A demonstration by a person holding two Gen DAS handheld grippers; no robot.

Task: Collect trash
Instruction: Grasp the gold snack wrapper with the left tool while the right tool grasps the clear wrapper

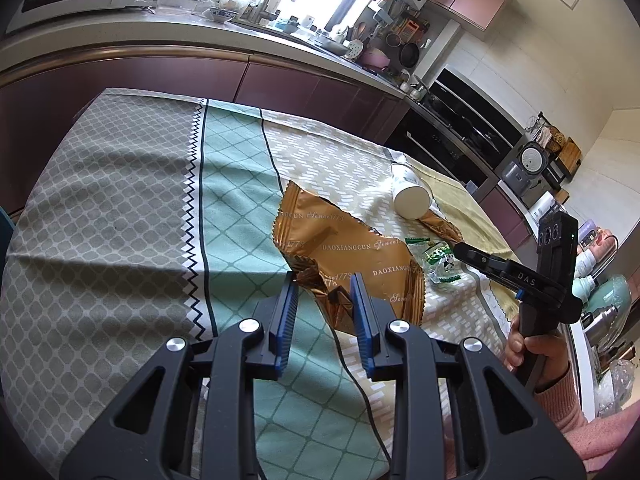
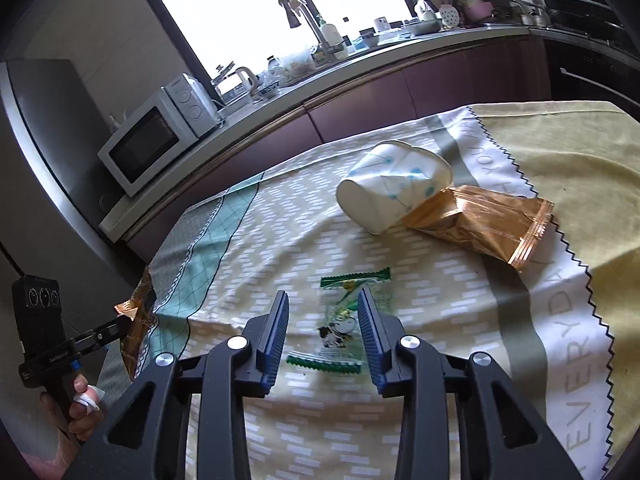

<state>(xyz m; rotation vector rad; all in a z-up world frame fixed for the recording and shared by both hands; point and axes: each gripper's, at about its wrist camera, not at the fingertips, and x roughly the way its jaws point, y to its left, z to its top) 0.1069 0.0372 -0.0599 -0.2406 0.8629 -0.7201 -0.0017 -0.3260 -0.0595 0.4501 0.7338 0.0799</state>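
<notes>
A large gold foil wrapper point(image 1: 340, 248) lies on the patterned tablecloth point(image 1: 120, 220). My left gripper point(image 1: 322, 288) is shut on its crumpled near corner, and in the right wrist view that gripper point(image 2: 124, 322) holds the wrapper point(image 2: 138, 312) at the table's left edge. My right gripper point(image 2: 324, 304) stands open just above a clear wrapper with green ends point(image 2: 344, 320), which lies flat on the cloth without touching the pads. In the left wrist view the right gripper point(image 1: 460, 249) points at that wrapper point(image 1: 440, 268). Behind lie a tipped white paper cup point(image 2: 392, 196) and a smaller gold wrapper point(image 2: 480, 224).
A kitchen counter point(image 2: 360, 64) with a microwave point(image 2: 156, 140), a kettle and a sink runs behind the table. Bottles and a flask point(image 1: 604, 304) stand to the right of the table. A hand in a pink sleeve point(image 1: 556, 384) holds the right gripper.
</notes>
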